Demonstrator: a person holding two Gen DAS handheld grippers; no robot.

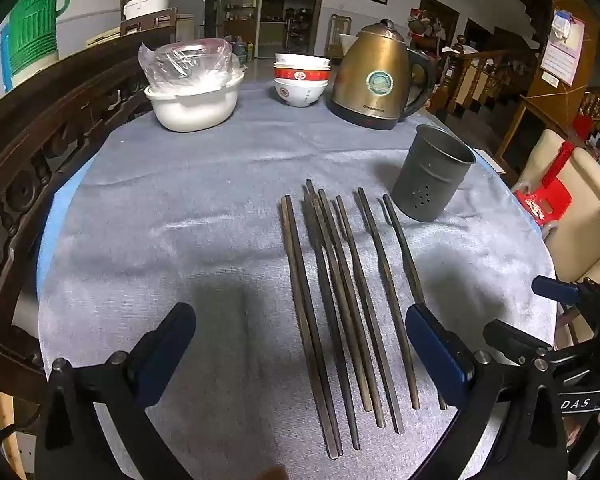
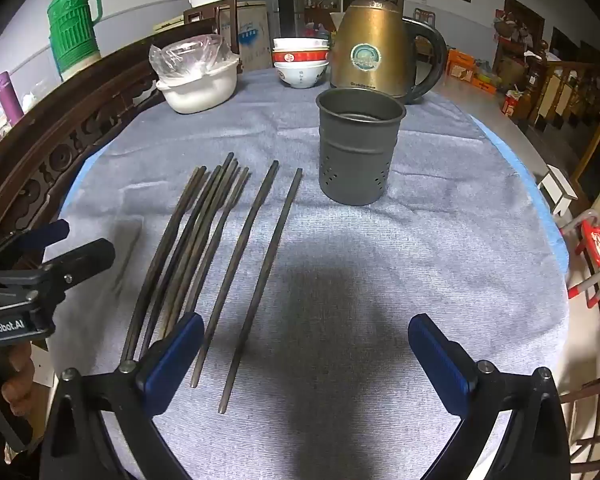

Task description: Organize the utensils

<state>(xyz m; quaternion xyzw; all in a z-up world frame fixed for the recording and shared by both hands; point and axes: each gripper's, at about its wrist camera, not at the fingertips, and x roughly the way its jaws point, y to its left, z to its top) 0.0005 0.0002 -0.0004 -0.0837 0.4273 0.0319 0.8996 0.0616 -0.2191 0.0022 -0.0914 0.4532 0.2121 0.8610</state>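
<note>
Several dark chopsticks (image 1: 340, 300) lie side by side on the grey-blue cloth; they also show in the right wrist view (image 2: 204, 248). A grey perforated metal holder (image 1: 432, 174) stands upright and empty beyond them, also in the right wrist view (image 2: 358, 144). My left gripper (image 1: 300, 340) is open and empty, its blue pads (image 1: 436, 348) straddling the near ends of the chopsticks above the cloth. My right gripper (image 2: 306, 352) is open and empty, to the right of the chopsticks and in front of the holder. Each gripper shows at the edge of the other's view.
A gold kettle (image 1: 376, 76), stacked bowls (image 1: 300, 80) and a white basin with a plastic bag (image 1: 192, 92) stand at the table's far side. A carved wooden chair back (image 1: 40, 168) borders the left. The table edge (image 2: 556, 224) drops off at right.
</note>
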